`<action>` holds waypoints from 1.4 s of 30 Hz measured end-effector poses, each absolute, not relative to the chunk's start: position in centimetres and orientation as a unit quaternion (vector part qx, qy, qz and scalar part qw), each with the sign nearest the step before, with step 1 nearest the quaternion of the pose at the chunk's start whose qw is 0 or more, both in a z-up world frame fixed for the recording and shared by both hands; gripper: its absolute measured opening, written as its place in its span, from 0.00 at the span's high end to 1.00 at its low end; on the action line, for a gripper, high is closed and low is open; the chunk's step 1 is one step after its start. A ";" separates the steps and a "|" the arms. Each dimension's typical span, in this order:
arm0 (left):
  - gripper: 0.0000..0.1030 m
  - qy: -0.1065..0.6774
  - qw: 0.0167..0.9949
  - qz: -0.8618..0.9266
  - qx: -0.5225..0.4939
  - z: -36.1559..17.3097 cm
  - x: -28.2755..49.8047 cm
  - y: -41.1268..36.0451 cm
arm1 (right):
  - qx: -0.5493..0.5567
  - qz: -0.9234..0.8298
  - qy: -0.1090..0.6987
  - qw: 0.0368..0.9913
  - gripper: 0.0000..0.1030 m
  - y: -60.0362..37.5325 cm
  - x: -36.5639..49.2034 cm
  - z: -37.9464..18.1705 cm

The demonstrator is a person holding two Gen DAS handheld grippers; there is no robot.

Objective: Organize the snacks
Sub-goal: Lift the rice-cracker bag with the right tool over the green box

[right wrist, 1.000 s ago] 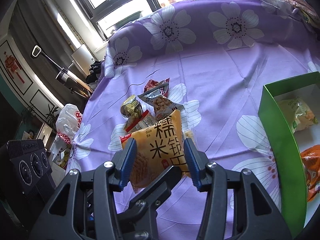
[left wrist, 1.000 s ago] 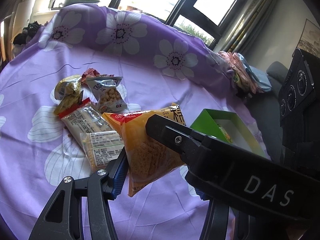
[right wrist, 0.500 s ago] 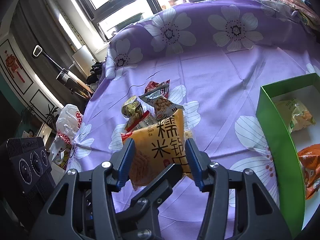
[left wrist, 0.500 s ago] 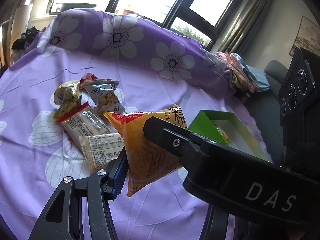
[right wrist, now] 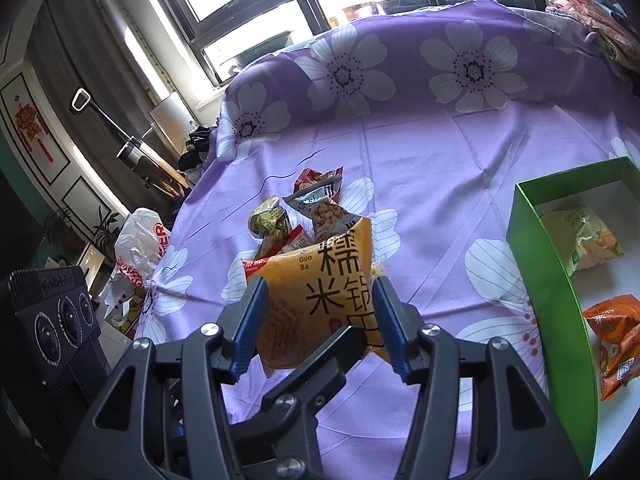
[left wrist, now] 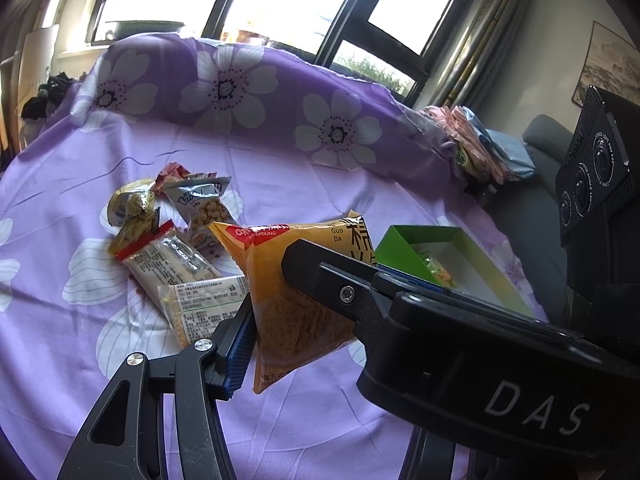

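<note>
An orange puffed snack bag point(right wrist: 320, 280) with black Chinese characters hangs above the purple flowered cloth, caught between both grippers. My left gripper point(left wrist: 304, 320) is shut on it: one blue pad presses the bag's point(left wrist: 296, 280) left side, and the other finger is hidden behind the right gripper's black finger point(left wrist: 320, 272). My right gripper point(right wrist: 318, 312) straddles the bag from the near side. Its jaws are opening, with both blue pads still touching the bag's edges. The green box point(right wrist: 536, 280) lies to the right with two snack packets in it.
Several loose snack packets point(left wrist: 176, 256) lie in a pile on the cloth beyond the bag. The cloth point(right wrist: 440, 168) rises over a hump at the back. Folded fabrics point(left wrist: 480, 148) sit at the far right, and a white plastic bag point(right wrist: 136, 248) hangs off the left edge.
The right gripper's jaws have spread a little wider around the orange bag. The bag and both hands have stayed nearly where they were.
</note>
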State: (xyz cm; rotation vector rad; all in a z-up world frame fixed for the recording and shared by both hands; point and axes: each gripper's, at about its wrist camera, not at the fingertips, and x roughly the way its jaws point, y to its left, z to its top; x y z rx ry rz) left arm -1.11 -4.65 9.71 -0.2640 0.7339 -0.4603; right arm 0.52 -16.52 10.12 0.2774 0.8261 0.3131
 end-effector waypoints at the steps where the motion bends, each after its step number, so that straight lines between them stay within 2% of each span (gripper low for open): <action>1: 0.45 0.351 0.901 -0.223 -0.126 10.0 -1.2 -4.8 | 0.133 0.152 0.395 0.896 0.45 -16.6 0.4 10.4; 8: 0.45 0.330 0.909 -0.235 -0.102 12.0 -1.4 -7.5 | 0.121 0.153 0.370 0.908 0.44 -18.6 -0.3 12.4; 25: 0.45 0.301 0.907 -0.290 -0.052 14.9 -1.1 -15.9 | 0.190 0.099 0.320 0.923 0.44 -27.3 -2.0 15.2; 42: 0.45 0.332 0.885 -0.326 -0.024 13.5 0.4 -22.7 | 0.253 0.041 0.337 0.906 0.44 -34.1 -1.7 13.3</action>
